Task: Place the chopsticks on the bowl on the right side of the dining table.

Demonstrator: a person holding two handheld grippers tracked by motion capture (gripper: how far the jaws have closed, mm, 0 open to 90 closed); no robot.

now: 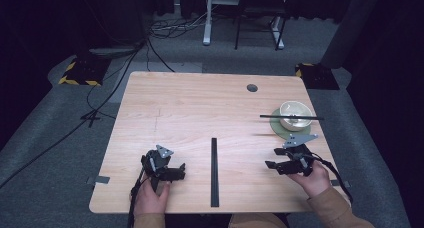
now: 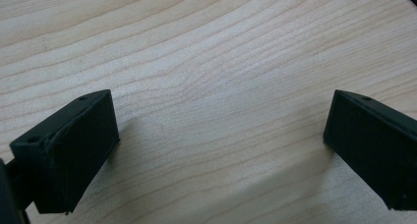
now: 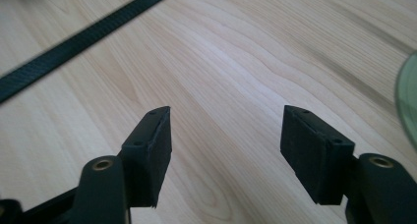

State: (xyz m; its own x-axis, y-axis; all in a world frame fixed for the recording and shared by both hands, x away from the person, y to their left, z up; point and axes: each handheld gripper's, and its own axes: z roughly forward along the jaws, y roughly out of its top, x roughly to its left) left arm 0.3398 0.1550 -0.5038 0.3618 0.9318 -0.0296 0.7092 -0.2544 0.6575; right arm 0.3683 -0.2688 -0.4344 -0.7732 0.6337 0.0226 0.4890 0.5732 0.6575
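Lying flat on the wooden table: one long black strip, between the two grippers, long axis running from the near edge toward the far edge.

Left gripper: jaws spread wide, nothing between them; strip just to its right, jaws pointing that way.

Right gripper: jaws apart, nothing held; strip to its left, somewhat farther off. The left hand looks the nearer one for a first grasp.

Also present: cream bowl on a green mat, far right, with a thin black stick laid across the rim.

View notes: the right gripper view has the strip crossing diagonally beyond its jaws, plus the mat edge. The left gripper view gives bare wood grain between its jaws, and a dark sliver at the top right corner, too small to identify.
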